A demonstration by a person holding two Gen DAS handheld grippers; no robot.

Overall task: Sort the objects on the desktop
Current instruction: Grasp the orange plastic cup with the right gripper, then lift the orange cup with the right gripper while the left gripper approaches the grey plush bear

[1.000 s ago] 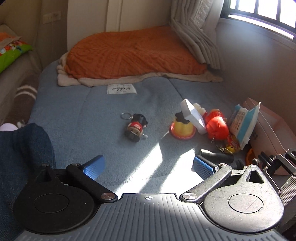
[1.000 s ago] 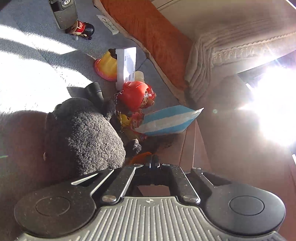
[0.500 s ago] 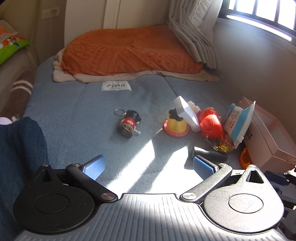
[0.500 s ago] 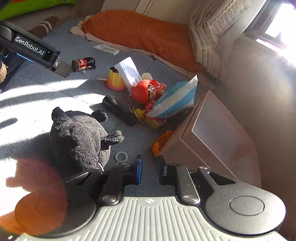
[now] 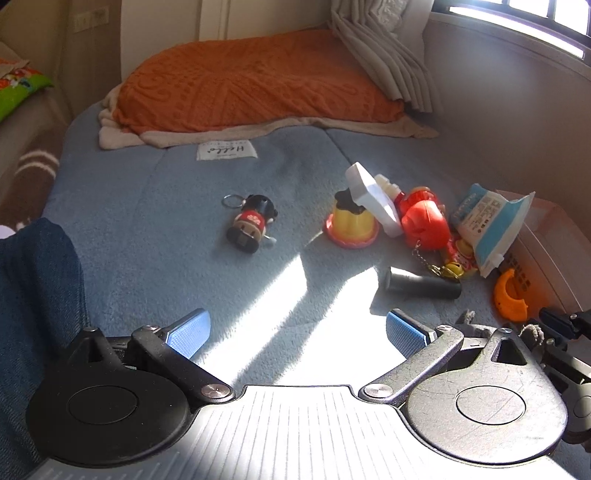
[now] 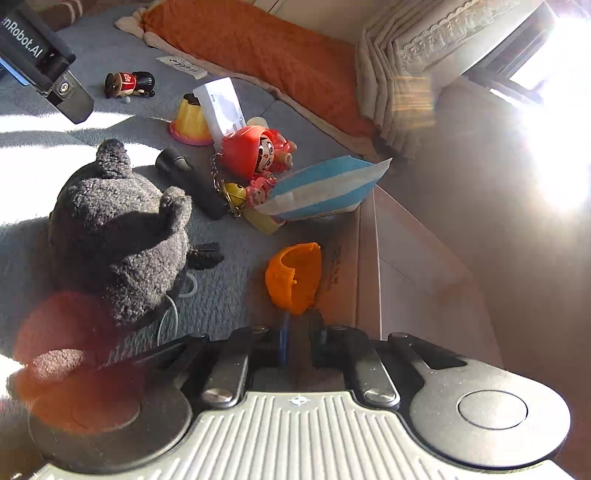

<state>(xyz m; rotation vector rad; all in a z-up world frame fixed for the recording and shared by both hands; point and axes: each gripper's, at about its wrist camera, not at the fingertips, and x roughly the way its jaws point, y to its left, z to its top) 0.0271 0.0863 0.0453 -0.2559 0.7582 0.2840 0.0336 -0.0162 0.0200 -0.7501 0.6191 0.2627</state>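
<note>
My left hand-held gripper hangs wide open and empty over the blue mat. My right hand-held gripper is nearly closed, apparently empty, just near of the orange cup leaning on the cardboard box. Risk: a closed approach would knock the cup aside, and glare blinds my right view.

Sunlit blue mat, orange blanket, window

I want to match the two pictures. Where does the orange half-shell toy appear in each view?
Left wrist view: the orange half-shell toy sits at the right edge, against the cardboard box, beyond the black cylinder.
Right wrist view: it is at centre, low, just ahead of the nearly closed right gripper, again beside the box.
Shared landmark: the red round-headed doll.
</note>
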